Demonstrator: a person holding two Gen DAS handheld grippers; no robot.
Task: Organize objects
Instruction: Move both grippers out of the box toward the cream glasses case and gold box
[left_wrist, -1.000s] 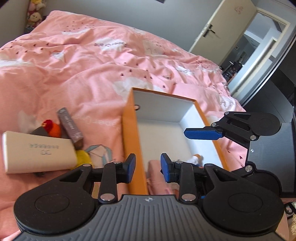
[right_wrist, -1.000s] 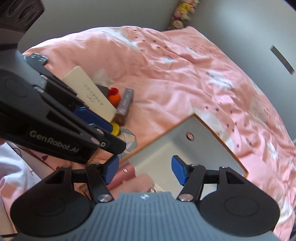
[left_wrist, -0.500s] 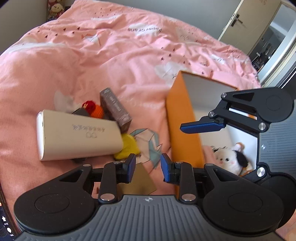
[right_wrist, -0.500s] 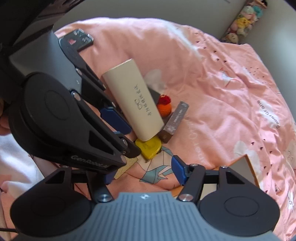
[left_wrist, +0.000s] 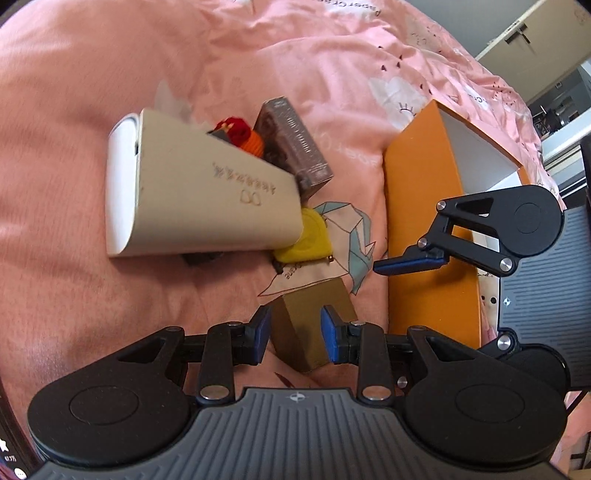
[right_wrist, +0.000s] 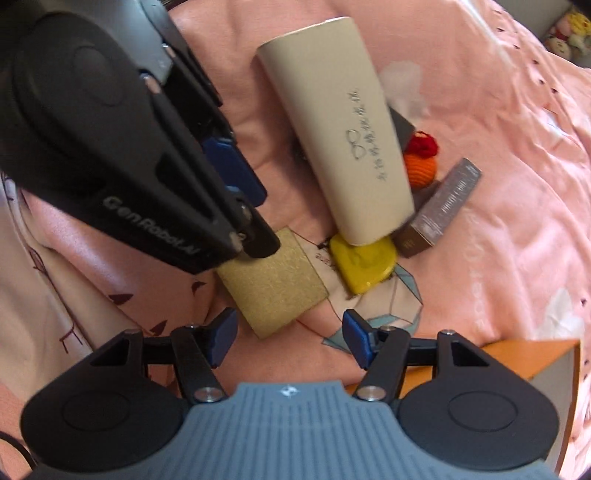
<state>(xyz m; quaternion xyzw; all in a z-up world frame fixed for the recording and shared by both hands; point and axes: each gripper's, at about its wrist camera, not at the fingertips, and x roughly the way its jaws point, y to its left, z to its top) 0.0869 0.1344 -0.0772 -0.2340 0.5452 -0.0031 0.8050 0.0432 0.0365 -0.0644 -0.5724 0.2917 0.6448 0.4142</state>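
- The left tongs (left_wrist: 295, 334) hang low over the bed (left_wrist: 74, 92), blue pads either side of a small gold box (left_wrist: 314, 325). The pads sit just beside its faces; I cannot tell whether they press on it or leave a sliver of gap.
- That gold box (right_wrist: 271, 282) lies on the pink cover at the near end of the heap, one corner toward the left tongs, its glittery top face up.
- The right tongs (right_wrist: 288, 338) hover just beside it with the pads spread wide and nothing between them. In the left view one blue pad (left_wrist: 406, 263) of these tongs pokes in from the right, in front of the orange box.
- Just past the gold box is a flat yellow piece (right_wrist: 364, 264), lying on a printed white, teal-lined patch of the cover (left_wrist: 347, 236).
- A long cream case (left_wrist: 207, 199) lies over the yellow piece's far edge, with a white end cap and grey lettering on top.
- Tucked against the cream case's far side are a red and orange knitted toy (left_wrist: 245, 138) and a slim brown carton (left_wrist: 295, 147), the carton tilted, with its near end close to the yellow piece.
- To the right of the heap stands an open orange box (left_wrist: 424, 221) with a white inside, one long wall facing the pile.
- Far off, at the room's edge, a row of small plush toys (right_wrist: 565, 33) sits beyond the bed.
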